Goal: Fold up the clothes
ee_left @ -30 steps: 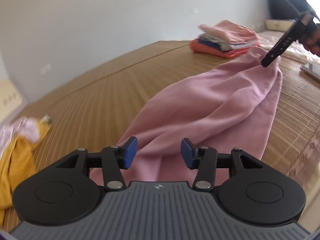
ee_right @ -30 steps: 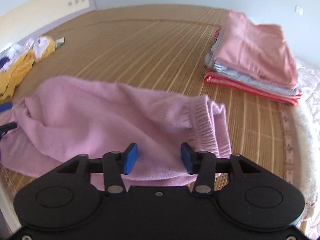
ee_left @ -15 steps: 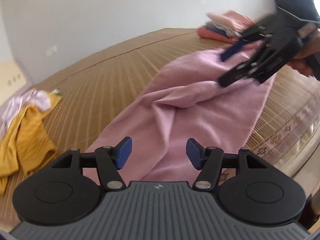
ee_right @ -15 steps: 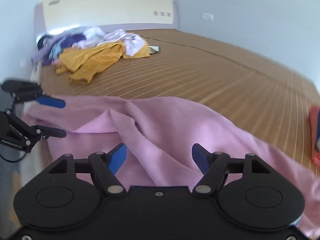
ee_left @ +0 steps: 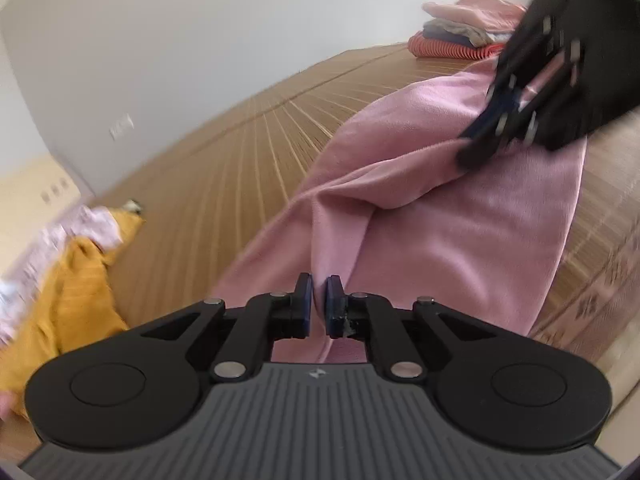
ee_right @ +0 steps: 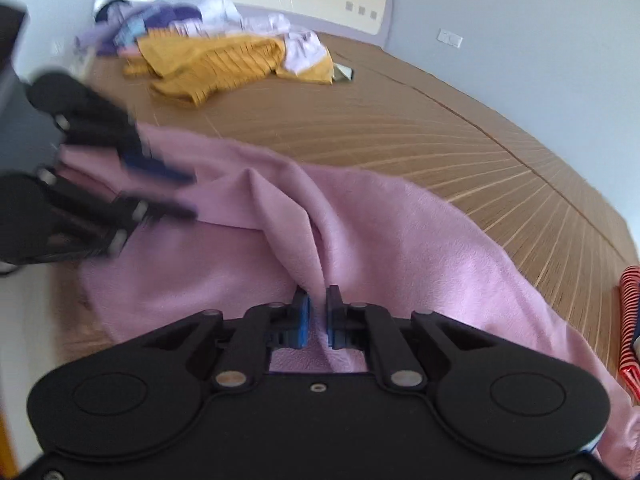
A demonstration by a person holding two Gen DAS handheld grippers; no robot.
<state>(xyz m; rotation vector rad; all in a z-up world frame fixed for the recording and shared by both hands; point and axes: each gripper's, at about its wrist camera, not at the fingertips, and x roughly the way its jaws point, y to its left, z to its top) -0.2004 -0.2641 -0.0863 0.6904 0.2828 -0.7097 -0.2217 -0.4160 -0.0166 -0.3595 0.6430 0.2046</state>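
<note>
**Both grippers pinching folds of the pink garment**

Lying across the woven bamboo mat (ee_left: 248, 160), stretching from the lower centre of the left wrist view toward the upper right: a pink fleece garment (ee_left: 460, 232), rumpled into long ridges. Closing the left gripper (ee_left: 319, 304) on one raised ridge, blue pads pressing the cloth from both sides at lower centre. Showing at the upper right of that view, blurred, the right gripper (ee_left: 476, 148) biting into the garment's far part. Clamping likewise in the right wrist view: right gripper (ee_right: 318, 314) pinching a fold of the pink fleece garment (ee_right: 400, 240) at lower centre, with the left gripper (ee_right: 176, 196) blurred at middle left, gripping the cloth's other end. Sitting at the upper right of the left wrist view, a stack of folded clothes (ee_left: 468, 36). Sprawling at the top of the right wrist view, a heap of unfolded clothes (ee_right: 224, 60), mustard yellow and pale purple among them.
</note>
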